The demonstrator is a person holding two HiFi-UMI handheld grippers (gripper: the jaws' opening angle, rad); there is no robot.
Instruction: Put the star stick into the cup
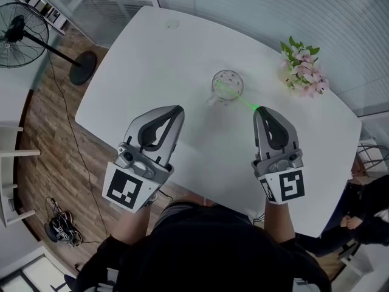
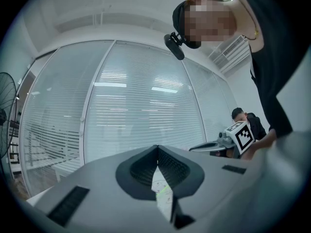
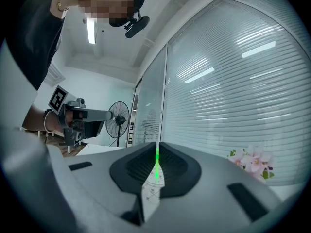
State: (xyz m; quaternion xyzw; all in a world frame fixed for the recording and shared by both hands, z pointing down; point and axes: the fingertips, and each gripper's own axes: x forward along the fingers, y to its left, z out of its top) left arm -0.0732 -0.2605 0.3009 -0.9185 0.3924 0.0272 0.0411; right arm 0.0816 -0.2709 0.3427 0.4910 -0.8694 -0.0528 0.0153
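Note:
A clear glass cup [image 1: 227, 85] stands on the white table [image 1: 152, 53], just beyond both grippers. A thin green star stick [image 1: 242, 98] runs from inside the cup back to my right gripper [image 1: 258, 110], which is shut on its near end. In the right gripper view the green stick [image 3: 156, 160] shows pinched in the seam between the jaws. My left gripper [image 1: 178, 109] hovers to the left of the cup, apart from it, jaws shut with nothing in them; the left gripper view shows its closed tips [image 2: 157, 149]. I cannot make out the star end inside the cup.
A bunch of pink flowers [image 1: 304, 73] lies on the table at the far right. A standing fan [image 1: 23, 32] and cables [image 1: 61, 227] are on the wooden floor to the left. A seated person [image 1: 364, 224] is beyond the table's right edge.

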